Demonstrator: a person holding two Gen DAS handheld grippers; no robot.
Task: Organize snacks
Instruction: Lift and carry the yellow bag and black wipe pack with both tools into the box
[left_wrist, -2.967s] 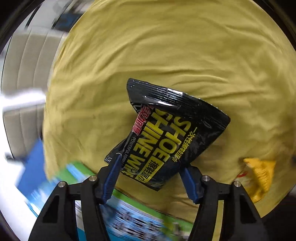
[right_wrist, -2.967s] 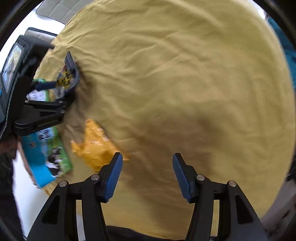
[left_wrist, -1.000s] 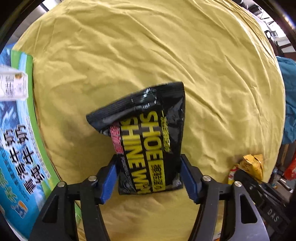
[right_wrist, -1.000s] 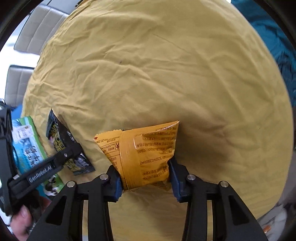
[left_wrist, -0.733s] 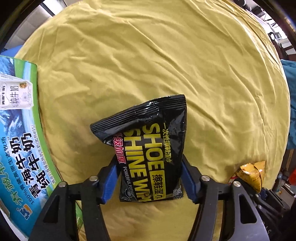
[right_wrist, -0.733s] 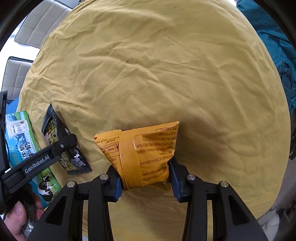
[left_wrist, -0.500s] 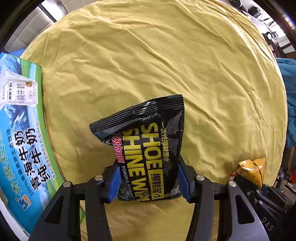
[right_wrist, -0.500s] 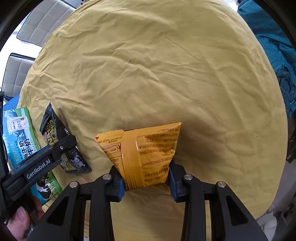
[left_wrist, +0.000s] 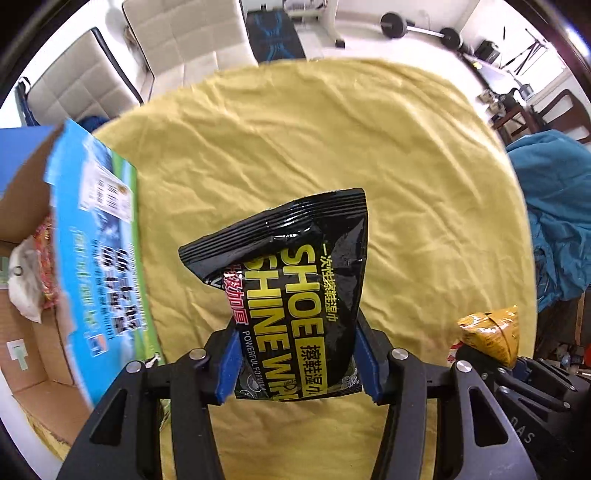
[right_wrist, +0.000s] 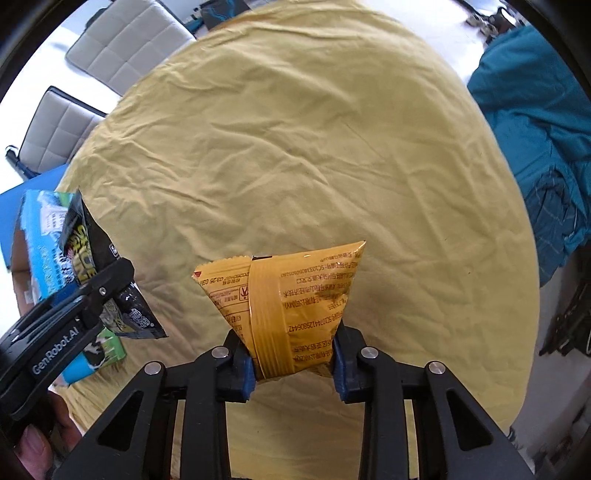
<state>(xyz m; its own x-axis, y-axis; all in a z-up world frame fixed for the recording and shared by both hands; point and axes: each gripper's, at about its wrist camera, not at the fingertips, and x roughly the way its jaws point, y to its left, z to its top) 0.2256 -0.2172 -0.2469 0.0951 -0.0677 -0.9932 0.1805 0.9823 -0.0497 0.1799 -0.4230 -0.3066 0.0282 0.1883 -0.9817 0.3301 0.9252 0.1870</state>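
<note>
My left gripper (left_wrist: 297, 363) is shut on a black packet (left_wrist: 295, 295) printed "SHOE SHINE WIPES", held up above the yellow tablecloth (left_wrist: 332, 147). In the right wrist view that same black packet (right_wrist: 96, 269) and the left gripper (right_wrist: 85, 299) show at the left. My right gripper (right_wrist: 295, 360) is shut on a yellow snack packet (right_wrist: 291, 299), lifted off the cloth. The yellow snack packet (left_wrist: 491, 336) also peeks in at the lower right of the left wrist view. An open cardboard box (left_wrist: 33, 295) with a blue and green printed side stands at the left, with wrapped snacks (left_wrist: 33, 273) inside.
White padded chairs (left_wrist: 166, 48) stand beyond the round table. A teal cloth (right_wrist: 535, 129) lies over something to the right of the table. Exercise weights (left_wrist: 417, 29) sit on the floor at the back. A hand (right_wrist: 33, 443) holds the left gripper's handle.
Both grippers have risen with their packets, so more of the room shows. The left gripper now sees into the open box at the left.
</note>
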